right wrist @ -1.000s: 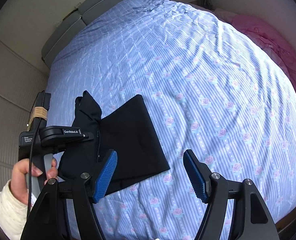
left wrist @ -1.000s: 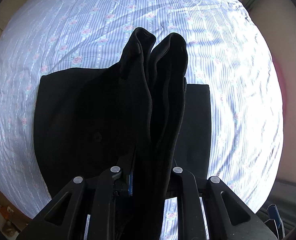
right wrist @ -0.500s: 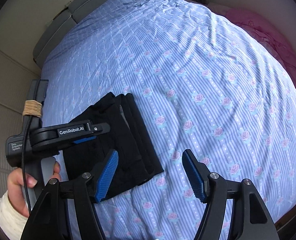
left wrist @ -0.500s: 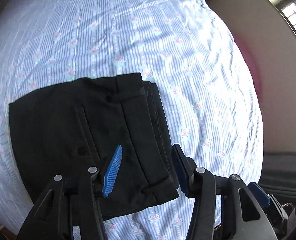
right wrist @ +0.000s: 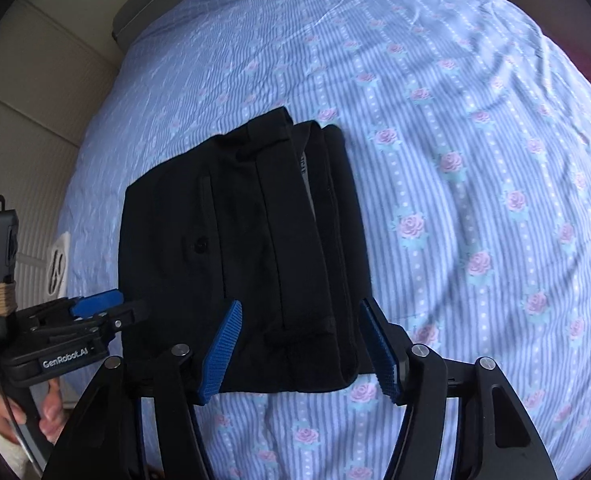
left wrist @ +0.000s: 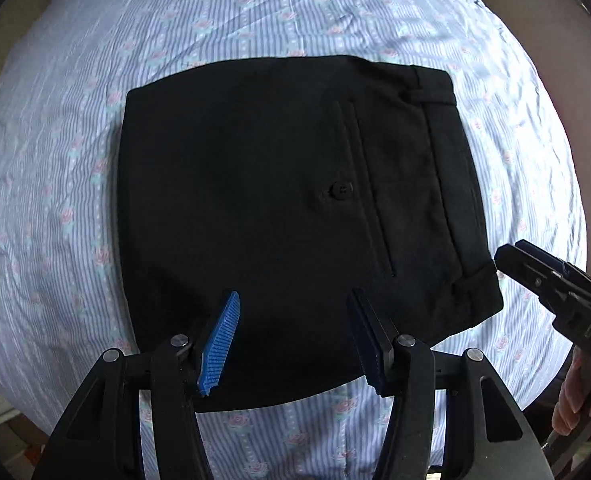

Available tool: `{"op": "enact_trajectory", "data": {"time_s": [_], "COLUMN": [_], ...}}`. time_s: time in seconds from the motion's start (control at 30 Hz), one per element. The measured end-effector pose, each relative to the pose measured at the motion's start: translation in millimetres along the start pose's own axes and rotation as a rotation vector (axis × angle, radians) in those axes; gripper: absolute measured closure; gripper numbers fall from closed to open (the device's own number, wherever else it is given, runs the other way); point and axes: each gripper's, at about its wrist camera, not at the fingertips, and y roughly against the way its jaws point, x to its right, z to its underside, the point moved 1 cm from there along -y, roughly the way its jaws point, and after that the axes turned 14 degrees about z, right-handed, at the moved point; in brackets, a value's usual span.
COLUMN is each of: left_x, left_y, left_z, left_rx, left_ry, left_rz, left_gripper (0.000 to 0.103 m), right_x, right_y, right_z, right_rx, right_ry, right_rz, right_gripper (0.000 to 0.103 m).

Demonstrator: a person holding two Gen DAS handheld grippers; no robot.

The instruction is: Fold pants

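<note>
A pair of black pants (left wrist: 295,216), folded into a flat, roughly square bundle, lies on a bed covered with a pale blue striped bedsheet printed with pink roses (left wrist: 255,12). The upper layer shows a welt back pocket with a small black button (left wrist: 341,191), and the waistband with its belt loops runs along the right edge of the bundle. From the right wrist view the stacked layers show at that same right edge, slightly staggered.

The left gripper (left wrist: 295,338) hovers above the near edge of the bundle, its blue ribbed pads spread wide with nothing between them. The right gripper (right wrist: 300,346) is likewise spread wide and empty, hanging over the near right corner of the pants at the waistband. In the left wrist view the right gripper's tip sits just beside the bundle's near right corner; contact cannot be judged. A beige padded headboard (right wrist: 27,92) lies beyond the bed's far left side.
</note>
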Motion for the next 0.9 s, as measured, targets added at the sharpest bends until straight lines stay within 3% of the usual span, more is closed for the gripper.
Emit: {"op": "enact_trajectory", "data": {"time_s": [0.27,0.4,0.47,0.67,0.83,0.9], "left_x": [16.0,25.2,27.4,25.9,26.3,21.9], "left_y": [-7.9,-3.2,0.2,2.2,-0.7,-2.2], "left_z": [19.1,26.0,28.0,32.6,35.1,36.9], "left_rx": [-0.012,-0.008,0.0,0.009,-0.005,-0.011], "left_ry": [0.021,-0.018,-0.028,0.005,0.009,0.006], "left_rz": [0.077,0.073,0.065,0.08,0.079,0.074], "left_gripper": [0.048,0.048,0.048,0.047,0.047,0.047], "right_x": [-4.7,-3.6,-5.1,-3.2,-5.8,-9.2], "right_y": [-38.7,-50.3,-48.3,-28.5,-40.7,-51.8], "right_z": [-11.5,-8.8,-5.2,-4.3,-3.5,-0.2], "right_rx": [-0.056,-0.089,-0.084,-0.058,-0.119,-0.155], "right_ry": [-0.003,-0.04,-0.047,-0.064,-0.034,-0.024], "right_rz": [0.003,-0.023,-0.029,-0.159,-0.223,-0.195], "right_gripper": [0.049,0.062,0.063,0.074,0.076,0.077]}}
